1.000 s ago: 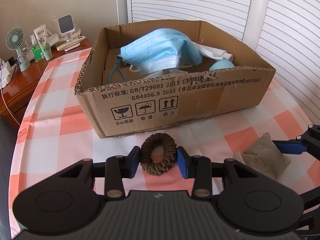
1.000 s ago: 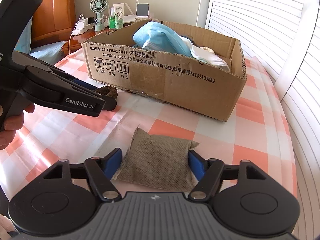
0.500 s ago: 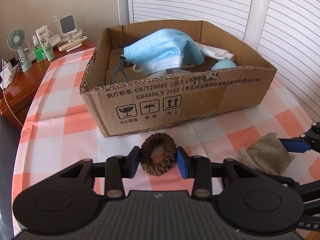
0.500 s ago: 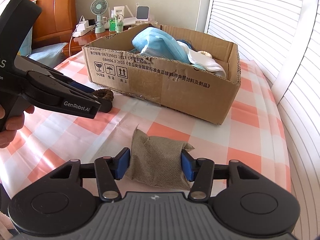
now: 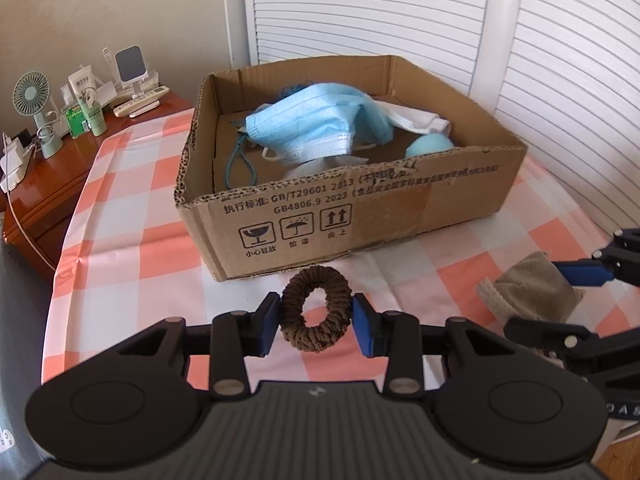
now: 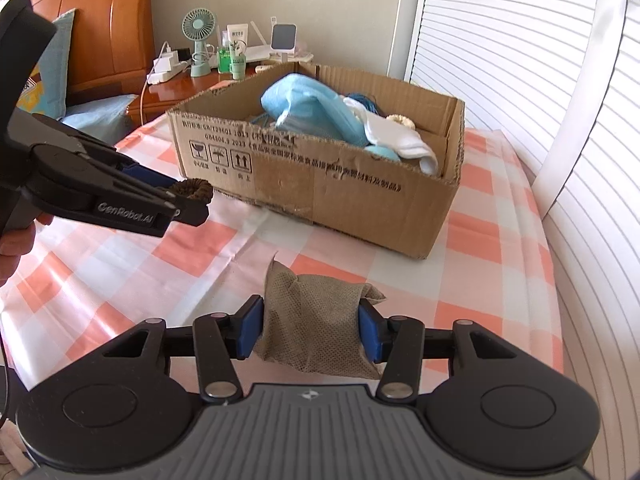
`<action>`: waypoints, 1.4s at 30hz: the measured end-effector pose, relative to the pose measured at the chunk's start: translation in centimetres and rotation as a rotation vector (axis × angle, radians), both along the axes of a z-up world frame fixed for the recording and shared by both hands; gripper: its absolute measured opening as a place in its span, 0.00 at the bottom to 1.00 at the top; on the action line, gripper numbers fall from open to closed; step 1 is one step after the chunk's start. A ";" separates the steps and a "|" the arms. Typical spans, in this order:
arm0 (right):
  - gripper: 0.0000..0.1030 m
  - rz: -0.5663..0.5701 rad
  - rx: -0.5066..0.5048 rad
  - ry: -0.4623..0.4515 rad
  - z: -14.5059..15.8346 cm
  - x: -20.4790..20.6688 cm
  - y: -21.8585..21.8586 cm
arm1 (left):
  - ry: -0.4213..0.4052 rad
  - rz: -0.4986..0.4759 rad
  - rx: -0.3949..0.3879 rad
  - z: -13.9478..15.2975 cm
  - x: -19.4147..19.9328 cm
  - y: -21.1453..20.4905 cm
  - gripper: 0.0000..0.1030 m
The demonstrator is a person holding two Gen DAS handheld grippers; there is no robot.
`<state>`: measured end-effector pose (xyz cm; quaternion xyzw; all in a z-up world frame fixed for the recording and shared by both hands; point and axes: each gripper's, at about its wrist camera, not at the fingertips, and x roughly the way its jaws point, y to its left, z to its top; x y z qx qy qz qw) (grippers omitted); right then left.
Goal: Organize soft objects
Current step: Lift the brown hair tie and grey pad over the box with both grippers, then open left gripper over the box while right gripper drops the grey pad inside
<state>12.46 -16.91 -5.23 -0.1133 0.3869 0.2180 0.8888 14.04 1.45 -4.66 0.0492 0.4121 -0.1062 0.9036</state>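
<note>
**Q:** Which step does the figure show?

**A:** The carry step, judged from the poses. The left gripper has its jaws closed on a brown hair scrunchie, held upright just in front of the cardboard box and seemingly clear of the checked tablecloth. The right gripper has its jaws clamped on a grey-brown mesh sachet, which bulges between the blue pads; it sits further in front of the box, off the near right corner.

**Q:** What does the box already hold?

**A:** A blue face mask, a white sock, a pale blue rounded item and blue cord, all heaped toward the middle and back.

**Q:** What does the next move call for?

**A:** Probably lifting each item above the box's front wall, moving over the interior, then opening the jaws. The bare floor at the box's left side, beside the cord, looks like the easiest spot for the scrunchie. The two grippers are near each other, so staggered entry would avoid a clash.
</note>
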 end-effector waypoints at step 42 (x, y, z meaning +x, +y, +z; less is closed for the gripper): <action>0.63 -0.085 0.080 -0.144 8.6 17.5 2.1 | -0.290 0.191 0.031 6.8 0.8 1.9 0.99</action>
